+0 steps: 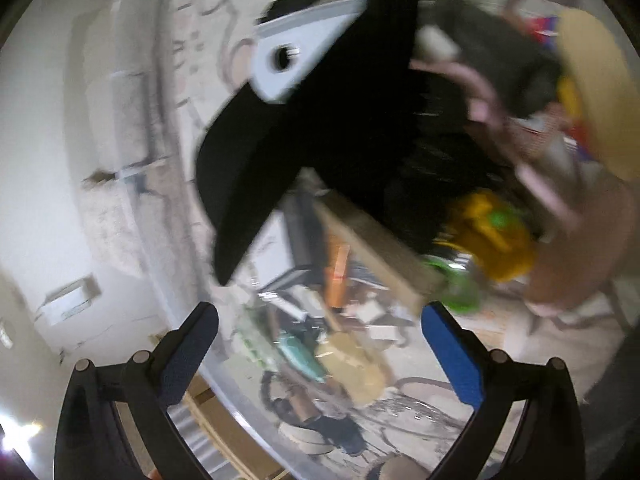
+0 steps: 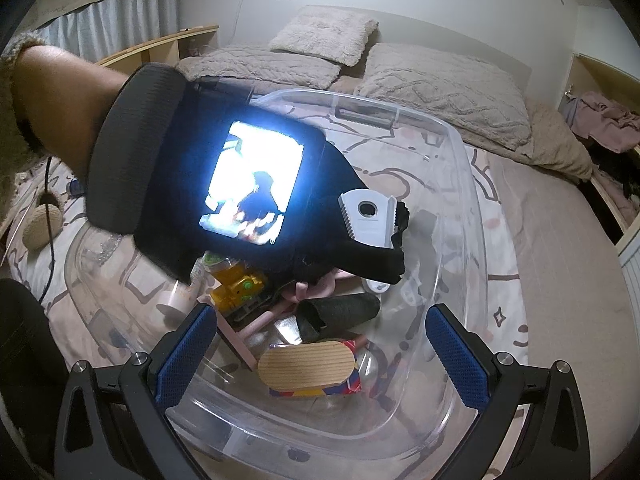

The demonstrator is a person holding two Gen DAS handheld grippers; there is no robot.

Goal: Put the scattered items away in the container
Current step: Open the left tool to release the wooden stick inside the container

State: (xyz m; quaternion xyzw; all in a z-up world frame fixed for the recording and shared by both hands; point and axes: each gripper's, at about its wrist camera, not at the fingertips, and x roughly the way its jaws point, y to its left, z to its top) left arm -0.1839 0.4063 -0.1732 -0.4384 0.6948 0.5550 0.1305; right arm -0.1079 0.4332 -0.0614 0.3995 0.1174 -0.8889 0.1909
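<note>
Bedroom bed point(image 2: 560, 264) bears a clear container point(image 2: 460, 184); both grippers' fingers point(image 2: 182, 354) spread, empty.

Bin mouth: clear container point(image 2: 460, 184) open above, right half free | Obstacle: left gripper point(image 2: 372, 216) over its left side | Floor: wooden block point(image 2: 306, 366), yellow toy point(image 2: 236, 284), black roll point(image 2: 340, 312) crowd near end

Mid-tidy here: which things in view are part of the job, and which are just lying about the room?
Part of the job: clear container; black cloth with white clip; yellow toy; wooden oval block; black roll.

Just lying about: pillows; pink clothes pile; fluffy tan thing.
</note>
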